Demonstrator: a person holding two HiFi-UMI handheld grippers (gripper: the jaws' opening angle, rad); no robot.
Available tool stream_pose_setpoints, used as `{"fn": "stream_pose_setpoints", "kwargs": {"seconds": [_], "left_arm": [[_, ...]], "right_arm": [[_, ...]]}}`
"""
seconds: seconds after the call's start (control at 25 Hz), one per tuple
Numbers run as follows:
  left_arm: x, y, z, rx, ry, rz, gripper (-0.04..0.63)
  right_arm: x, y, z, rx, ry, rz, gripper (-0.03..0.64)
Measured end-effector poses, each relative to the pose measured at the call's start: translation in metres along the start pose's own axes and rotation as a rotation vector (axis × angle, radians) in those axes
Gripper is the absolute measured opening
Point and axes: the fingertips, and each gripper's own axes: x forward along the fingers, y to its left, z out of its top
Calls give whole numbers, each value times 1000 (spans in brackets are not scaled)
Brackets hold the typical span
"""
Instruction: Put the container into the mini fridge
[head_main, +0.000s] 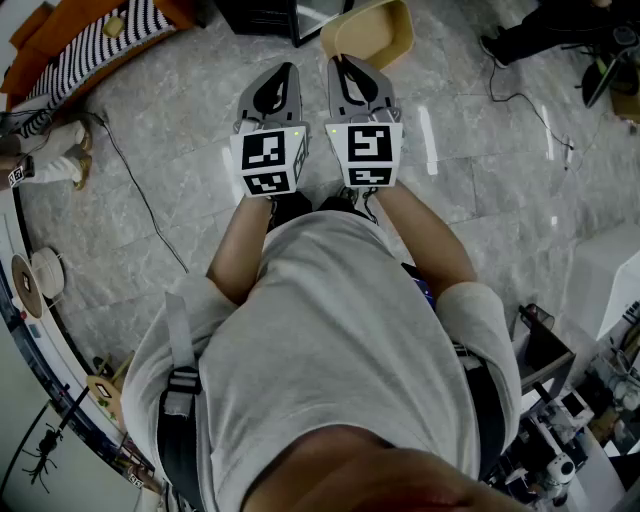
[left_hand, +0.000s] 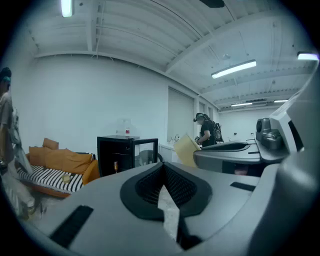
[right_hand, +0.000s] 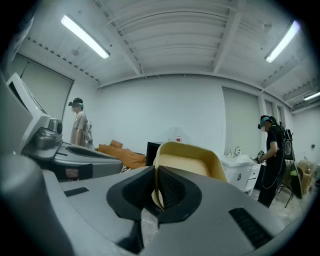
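My right gripper is shut on the rim of a beige plastic container, which I hold out in front of me above the floor. In the right gripper view the container stands up between the pads of that gripper. Beside it, my left gripper is shut with nothing in it; its pads meet in its own view. The black mini fridge stands ahead by the wall, its glass door swung open. The container also shows to the fridge's right.
An orange sofa with a striped cover is left of the fridge. Cables trail over the grey tile floor. A white sink cabinet and a person with a headset are at the right. Another person stands at the left.
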Motion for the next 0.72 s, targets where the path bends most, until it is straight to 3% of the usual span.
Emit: {"fn": "stream_pose_setpoints", "kwargs": {"seconds": [0.28,0.72], "left_arm": [[-10,21,-3,-18,5,-3,12],[-22,99,-28,-79,30,55,12]], "right_arm": [[6,24,1,-26,25,14,51],[53,91,-11,-166,133,113,51]]}}
